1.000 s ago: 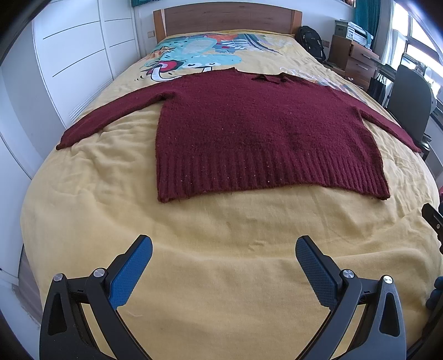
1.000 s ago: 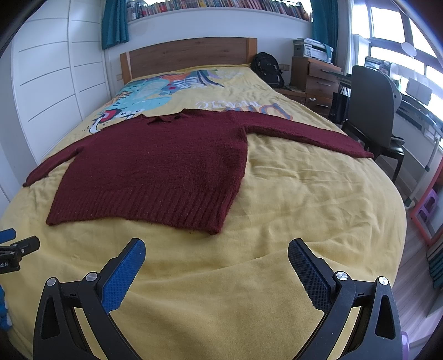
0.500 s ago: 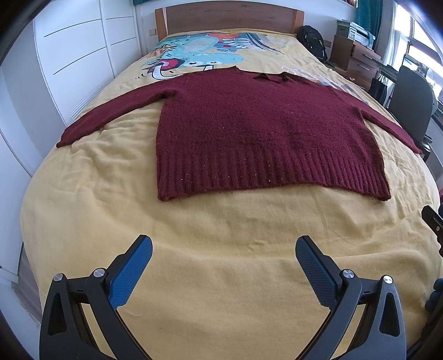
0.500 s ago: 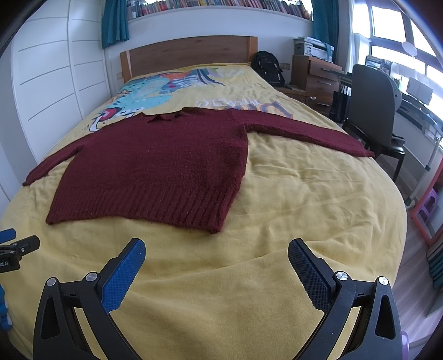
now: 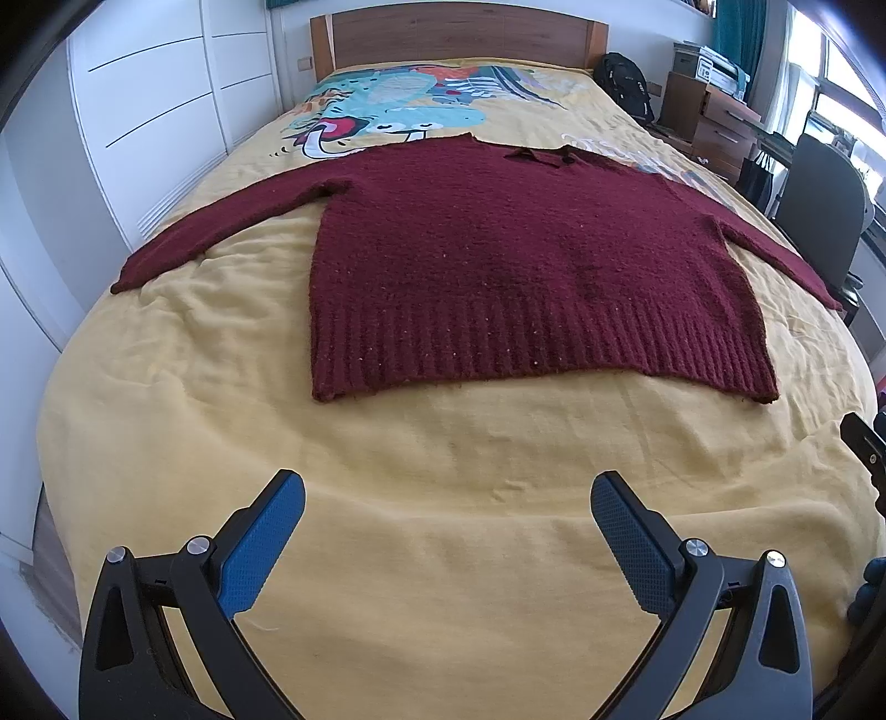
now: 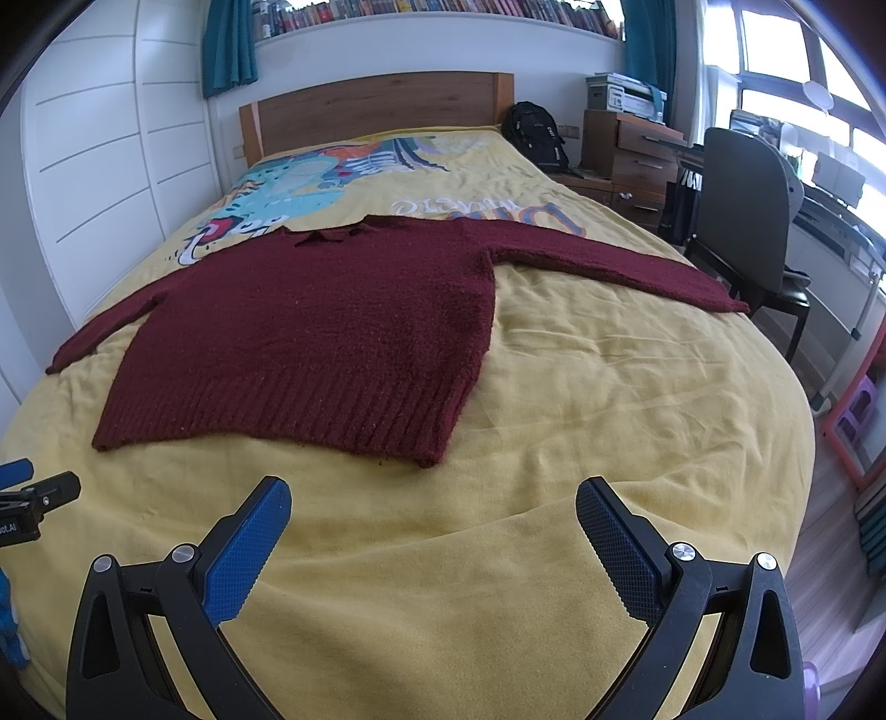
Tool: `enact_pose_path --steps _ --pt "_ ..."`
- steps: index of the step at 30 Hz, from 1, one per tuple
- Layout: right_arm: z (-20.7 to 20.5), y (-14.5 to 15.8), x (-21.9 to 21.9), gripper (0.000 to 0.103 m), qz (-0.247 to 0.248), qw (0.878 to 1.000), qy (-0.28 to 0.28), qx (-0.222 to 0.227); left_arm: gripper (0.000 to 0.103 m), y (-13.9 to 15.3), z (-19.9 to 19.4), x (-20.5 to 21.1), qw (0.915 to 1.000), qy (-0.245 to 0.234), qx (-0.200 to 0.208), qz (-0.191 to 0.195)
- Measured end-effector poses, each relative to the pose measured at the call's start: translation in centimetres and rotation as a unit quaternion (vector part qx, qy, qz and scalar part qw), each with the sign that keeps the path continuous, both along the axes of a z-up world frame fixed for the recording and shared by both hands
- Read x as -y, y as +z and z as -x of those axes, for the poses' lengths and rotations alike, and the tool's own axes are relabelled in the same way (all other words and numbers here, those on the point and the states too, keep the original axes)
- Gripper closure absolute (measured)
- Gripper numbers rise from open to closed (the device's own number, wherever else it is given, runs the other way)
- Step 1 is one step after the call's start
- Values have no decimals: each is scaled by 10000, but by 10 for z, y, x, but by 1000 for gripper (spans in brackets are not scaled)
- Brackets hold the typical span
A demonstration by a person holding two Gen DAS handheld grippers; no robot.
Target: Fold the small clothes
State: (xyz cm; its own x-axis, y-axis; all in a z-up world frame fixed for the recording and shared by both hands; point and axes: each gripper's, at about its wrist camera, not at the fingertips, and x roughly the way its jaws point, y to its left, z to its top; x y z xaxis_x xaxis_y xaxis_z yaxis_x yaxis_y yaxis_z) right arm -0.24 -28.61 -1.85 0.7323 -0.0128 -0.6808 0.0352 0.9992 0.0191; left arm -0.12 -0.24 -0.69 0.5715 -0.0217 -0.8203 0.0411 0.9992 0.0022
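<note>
A: Where is the sweater (image 5: 526, 266) lying?

B: Flat on the yellow bedspread (image 5: 443, 498), front side down or up I cannot tell, collar toward the far wooden headboard (image 5: 459, 27) and ribbed hem toward the near end. Both sleeves are spread out — 1 reaching toward the left edge of the bed, the other toward the right edge beside the office chair (image 6: 747, 205).

A: And the left gripper (image 5: 447, 498)?

B: Its 2 blue-padded fingers (image 5: 266, 543) stand wide apart with nothing between them. It hovers over bare bedspread at the near end of the bed. The hem lies farther away, well apart from the fingertips, and the sweater's body spans roughly the same width as the gap between the jaws.

A: The right gripper (image 6: 432, 498)?

B: Also spread wide and empty. In its view the sweater sits far and to the left — the near right corner of the hem (image 6: 426, 459) is the closest part, lying just beyond the gap between the fingers, not touching either 1. The right sleeve (image 6: 620, 266) runs off to the far right.

A: Do the 2 grippers see each other?

B: Partly. The left gripper's tip shows at the left edge of the right wrist view, and a dark piece of the right gripper shows at the right edge of the left wrist view. Both are near the foot of the bed, side by side.
</note>
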Motion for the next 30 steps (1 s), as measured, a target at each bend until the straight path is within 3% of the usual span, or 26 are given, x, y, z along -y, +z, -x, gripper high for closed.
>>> enact_pose_path --steps 30 --pt "1 -2 0 0 -82 9999 -39 -51 1 -5 -4 -3 9999 -81 -98 8"
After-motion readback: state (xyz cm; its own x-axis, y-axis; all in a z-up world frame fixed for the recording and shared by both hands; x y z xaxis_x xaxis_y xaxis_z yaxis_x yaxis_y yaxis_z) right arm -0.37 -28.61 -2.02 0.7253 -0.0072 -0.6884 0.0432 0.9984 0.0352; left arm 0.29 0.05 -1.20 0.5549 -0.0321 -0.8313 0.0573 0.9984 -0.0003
